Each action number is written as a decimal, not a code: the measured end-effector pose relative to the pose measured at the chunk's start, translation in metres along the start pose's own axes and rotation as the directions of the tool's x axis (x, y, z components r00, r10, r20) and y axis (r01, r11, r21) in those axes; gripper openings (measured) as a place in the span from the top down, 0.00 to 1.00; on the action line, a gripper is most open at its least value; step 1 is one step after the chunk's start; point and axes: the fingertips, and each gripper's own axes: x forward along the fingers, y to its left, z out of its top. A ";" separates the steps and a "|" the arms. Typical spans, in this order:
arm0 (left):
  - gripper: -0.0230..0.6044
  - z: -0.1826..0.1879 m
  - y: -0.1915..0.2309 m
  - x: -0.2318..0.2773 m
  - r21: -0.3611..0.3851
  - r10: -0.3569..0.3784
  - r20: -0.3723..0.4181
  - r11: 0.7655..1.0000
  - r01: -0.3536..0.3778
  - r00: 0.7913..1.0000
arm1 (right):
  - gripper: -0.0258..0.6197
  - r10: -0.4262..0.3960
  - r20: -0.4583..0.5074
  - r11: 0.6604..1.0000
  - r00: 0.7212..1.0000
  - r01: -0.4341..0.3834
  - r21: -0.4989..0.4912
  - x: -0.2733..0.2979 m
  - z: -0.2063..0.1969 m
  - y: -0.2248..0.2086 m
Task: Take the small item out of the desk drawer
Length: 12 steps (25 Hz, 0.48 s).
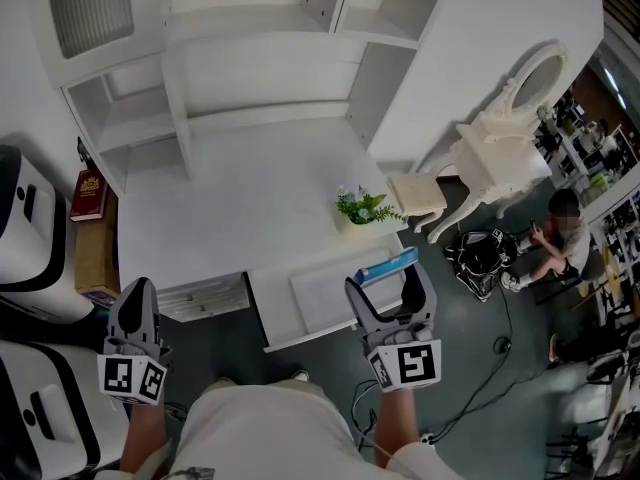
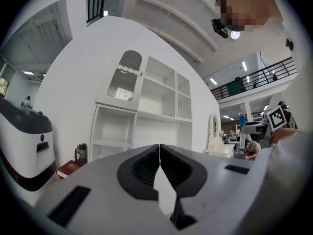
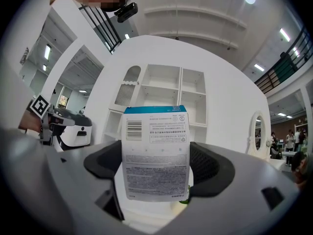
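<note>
The white desk [image 1: 230,218] has its drawer [image 1: 318,303] pulled out towards me. My right gripper [image 1: 390,283] hovers over the drawer's right end, shut on a small white box with a blue top [image 1: 390,265]. In the right gripper view the box [image 3: 155,153] stands upright between the dark pads [image 3: 211,168], its barcode and fine print facing the camera. My left gripper [image 1: 137,288] is off the desk's front left corner, level with the desk edge; its jaws [image 2: 160,153] are shut with nothing between them.
A small potted plant [image 1: 362,208] sits at the desk's right edge. A red book [image 1: 89,195] lies on a brown box to the left, beside a white machine [image 1: 25,218]. A white dressing table [image 1: 505,138] and a seated person [image 1: 560,233] are at right.
</note>
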 end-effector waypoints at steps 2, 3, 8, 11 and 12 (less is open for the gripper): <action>0.94 -0.001 -0.001 0.000 -0.005 0.000 -0.003 1.000 0.000 1.000 | 0.28 0.001 -0.003 1.000 1.000 -0.001 -0.001 0.001 0.000 0.000; 0.94 -0.002 -0.001 -0.001 -0.007 -0.002 -0.002 1.000 0.002 1.000 | 0.27 0.002 -0.005 1.000 1.000 -0.002 -0.003 0.001 0.000 0.001; 0.94 -0.005 0.000 -0.002 -0.018 -0.005 -0.010 1.000 0.005 1.000 | 0.27 0.011 -0.009 1.000 1.000 -0.011 -0.012 0.003 0.002 0.008; 0.94 -0.003 -0.001 -0.001 -0.021 -0.011 -0.007 1.000 0.011 1.000 | 0.27 0.017 -0.008 1.000 1.000 -0.017 -0.013 0.005 0.004 0.011; 0.94 -0.003 -0.002 0.000 -0.021 -0.014 -0.006 1.000 0.014 1.000 | 0.27 0.019 -0.009 1.000 1.000 -0.019 -0.015 0.005 0.005 0.012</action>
